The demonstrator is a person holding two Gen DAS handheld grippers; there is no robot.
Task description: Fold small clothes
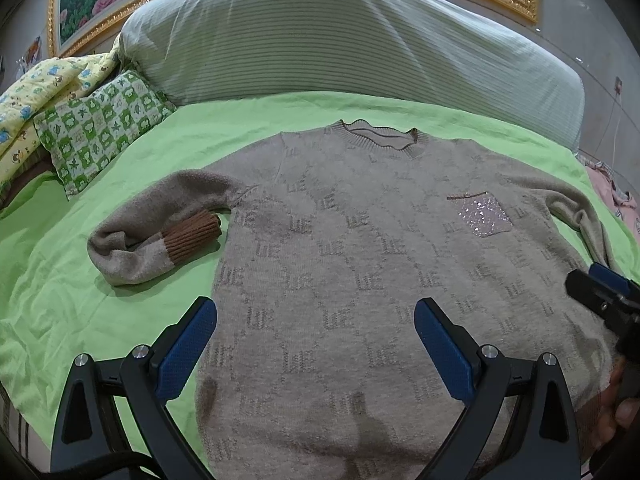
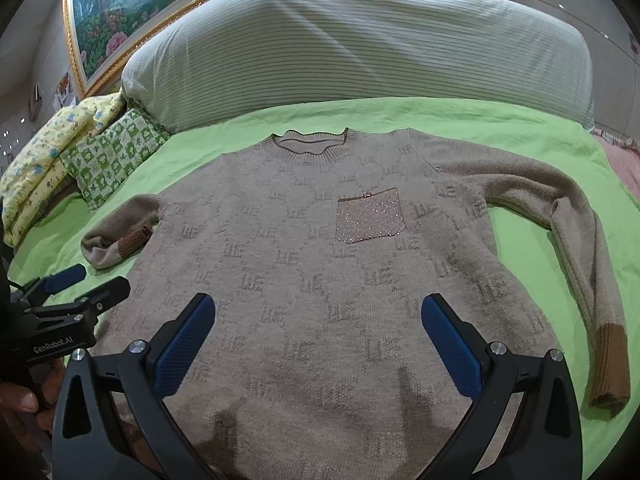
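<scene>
Beige knit sweater with a sparkly chest pocket (image 1: 360, 264) lies flat, front up, on the green bedsheet (image 1: 80, 312), spread just ahead of and under both sets of jaws. Left gripper (image 1: 316, 336) and right gripper (image 2: 318, 332) hover with jaws wide apart, holding nothing — folding looks not yet started. Likely next: pinch a sleeve — the long sleeve (image 2: 580, 264) right of the right jaws — and bring it across the body.

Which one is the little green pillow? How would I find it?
Start at the big striped bolster across the head of the bed. By its left end lies the small pillow, on the green sheet. It alone has green-and-white checks; the quilt beside it is yellow.
</scene>
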